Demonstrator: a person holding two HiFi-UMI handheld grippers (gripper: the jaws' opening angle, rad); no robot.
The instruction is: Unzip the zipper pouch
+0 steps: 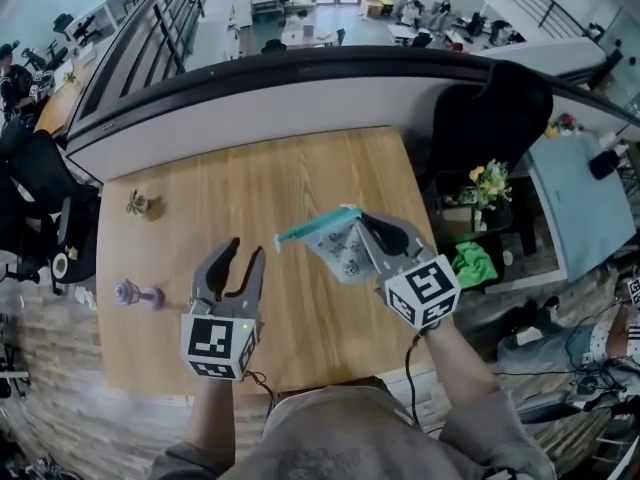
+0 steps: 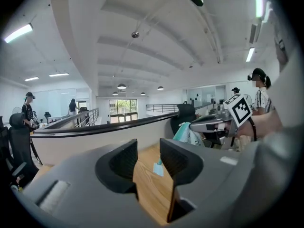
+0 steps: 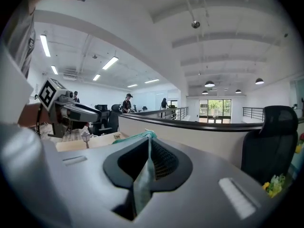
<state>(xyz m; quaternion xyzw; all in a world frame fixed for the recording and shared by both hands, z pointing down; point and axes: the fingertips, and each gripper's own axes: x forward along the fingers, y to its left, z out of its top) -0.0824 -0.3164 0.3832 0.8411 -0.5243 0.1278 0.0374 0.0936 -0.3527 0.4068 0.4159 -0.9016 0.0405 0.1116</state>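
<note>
The zipper pouch [image 1: 340, 246] has a teal zipper strip on top and a white patterned body. It hangs in the air over the wooden table [image 1: 300, 183]. My right gripper [image 1: 372, 224] is shut on the pouch's right end, and in the right gripper view the fabric [image 3: 142, 175] is pinched between the jaws. My left gripper [image 1: 247, 248] stands open just left of the pouch's free tip, apart from it. In the left gripper view a small pale blue tab [image 2: 158, 168] shows through the gap, beyond the jaws; nothing is gripped there. The pouch [image 2: 187, 133] appears further right in that view.
A small figurine [image 1: 140, 205] and a purple object [image 1: 136, 294] stand near the table's left side. A black chair [image 1: 490, 118], yellow flowers [image 1: 490, 182] and a green item [image 1: 473, 264] lie beyond the right edge. A curved railing wall [image 1: 300, 93] runs behind the table.
</note>
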